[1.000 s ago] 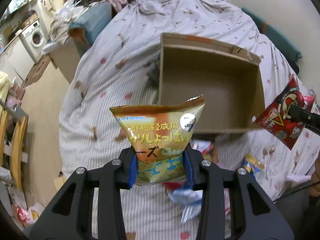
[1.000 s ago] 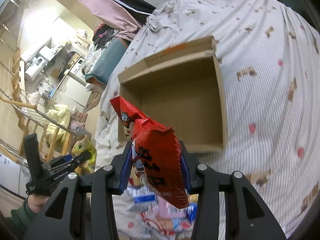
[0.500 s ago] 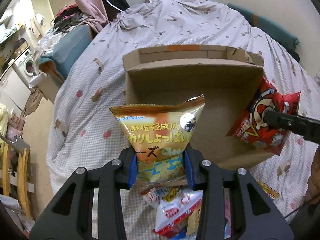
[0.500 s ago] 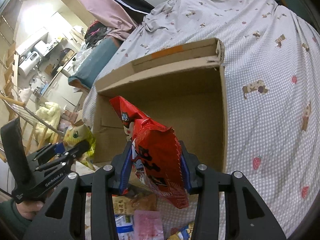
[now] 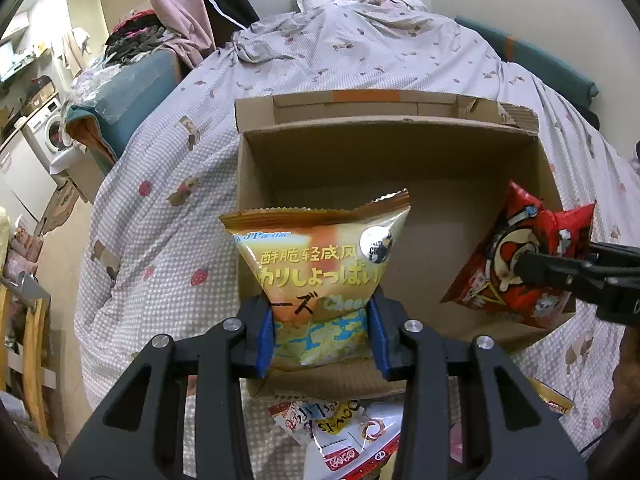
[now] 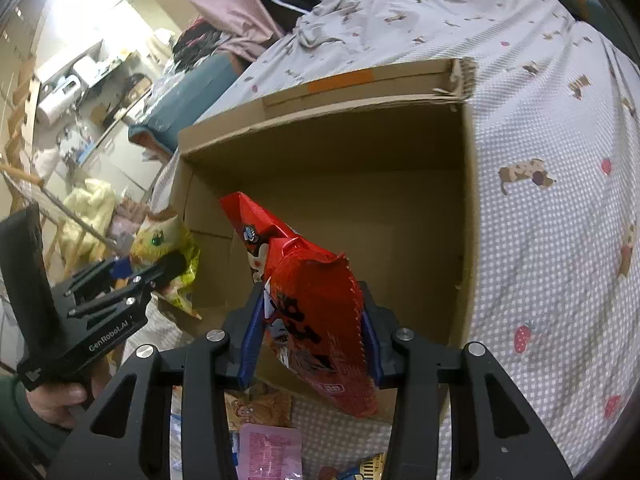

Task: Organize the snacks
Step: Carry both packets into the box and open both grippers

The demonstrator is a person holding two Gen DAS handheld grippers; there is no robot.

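My left gripper (image 5: 322,336) is shut on a yellow cheese snack bag (image 5: 320,264), held upright over the near left part of an open, empty cardboard box (image 5: 384,128) on the bed. My right gripper (image 6: 312,340) is shut on a red snack bag (image 6: 312,304), held over the box's near edge (image 6: 464,208). The red bag also shows at the right of the left wrist view (image 5: 516,260), and the left gripper with the yellow bag at the left of the right wrist view (image 6: 160,268).
Several loose snack packets lie on the bedsheet in front of the box (image 5: 344,432) (image 6: 268,448). The bed has a patterned white cover (image 6: 560,240). A teal chair (image 5: 136,84) and laundry clutter stand at the left.
Both grippers moved forward toward the box with their bags. The box now fills the middle of both views, and both bags hang over its opening.
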